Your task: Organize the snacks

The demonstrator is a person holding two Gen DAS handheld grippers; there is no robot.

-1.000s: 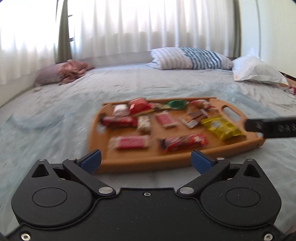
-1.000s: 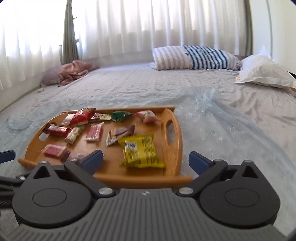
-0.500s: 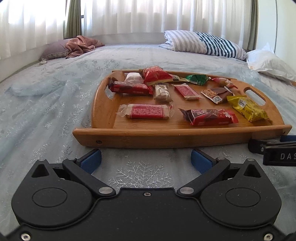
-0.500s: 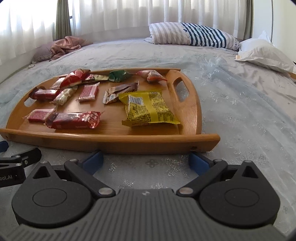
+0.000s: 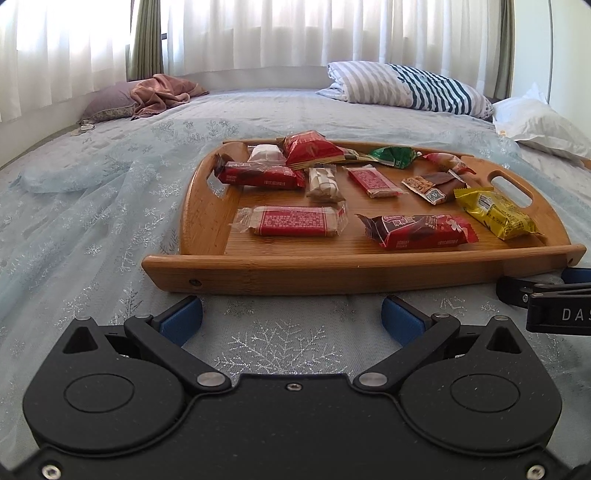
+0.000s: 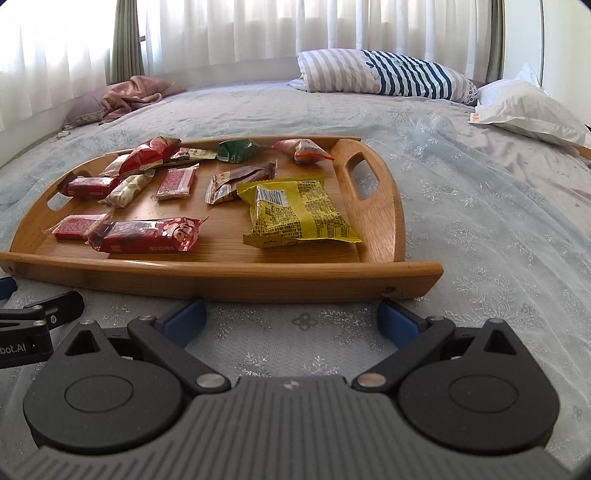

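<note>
Left gripper (image 5: 291, 319): fingers spread wide, nothing between them; low over the bedspread, just short of the tray's near rim.
Right gripper (image 6: 291, 319): fingers likewise wide apart and empty; its right fingertip (image 6: 397, 319) sits just under the tray's near right corner.
Tray (image 5: 332, 271): wooden, with a cut-out handle at each end; it lies flat on the bedspread (image 5: 92, 229) and holds all the snacks.
Near row: clear-wrapped red bar (image 5: 295, 220) at left, red packet (image 5: 417, 230) at centre, yellow packet (image 6: 295, 214) at right.
Middle row: long red bar (image 5: 260, 175) by the left handle, then pale wrapped sweet (image 5: 325, 184), small red bar (image 5: 375, 181), brown packet (image 5: 434, 184).
Far row: puffed red bag (image 5: 310, 147), green packet (image 5: 393, 156), pink-red packet (image 6: 304, 149) near the right handle.
Background: striped pillow (image 5: 406, 88) and white pillow (image 6: 524, 107) far right, pink cloth (image 5: 162, 92) far left, white curtains (image 5: 277, 33) behind.
</note>
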